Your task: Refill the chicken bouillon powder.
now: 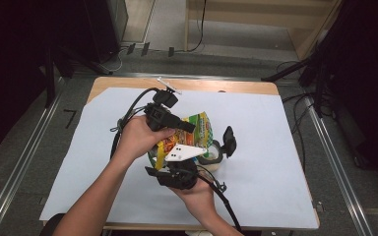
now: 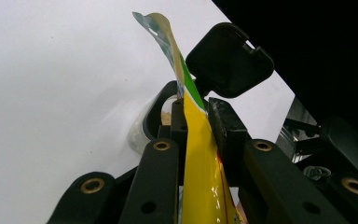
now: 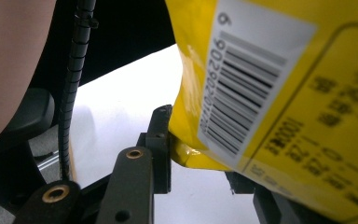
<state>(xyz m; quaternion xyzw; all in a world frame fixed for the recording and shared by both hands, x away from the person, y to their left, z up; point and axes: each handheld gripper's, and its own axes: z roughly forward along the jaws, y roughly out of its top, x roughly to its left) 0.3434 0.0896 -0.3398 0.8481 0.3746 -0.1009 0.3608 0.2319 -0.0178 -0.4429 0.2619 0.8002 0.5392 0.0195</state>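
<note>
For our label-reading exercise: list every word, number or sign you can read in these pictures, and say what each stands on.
"6 902...": the first barcode digits on the white label of the yellow plastic snack bag; the later digits are blurred.
"1000": possibly, in the blurred print beside that label; the other characters are unreadable.
Print on the bag's front in the high view: too small to read.

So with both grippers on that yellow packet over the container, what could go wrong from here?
1. The left gripper pinches just a thin edge of the yellow packet; a pull could make it slip or tear unevenly.
2. The open container with its flip lid up sits right under the packet, so a jerk could knock it over.
3. The right gripper clamps a bottom corner only, so the packet may twist.
</note>
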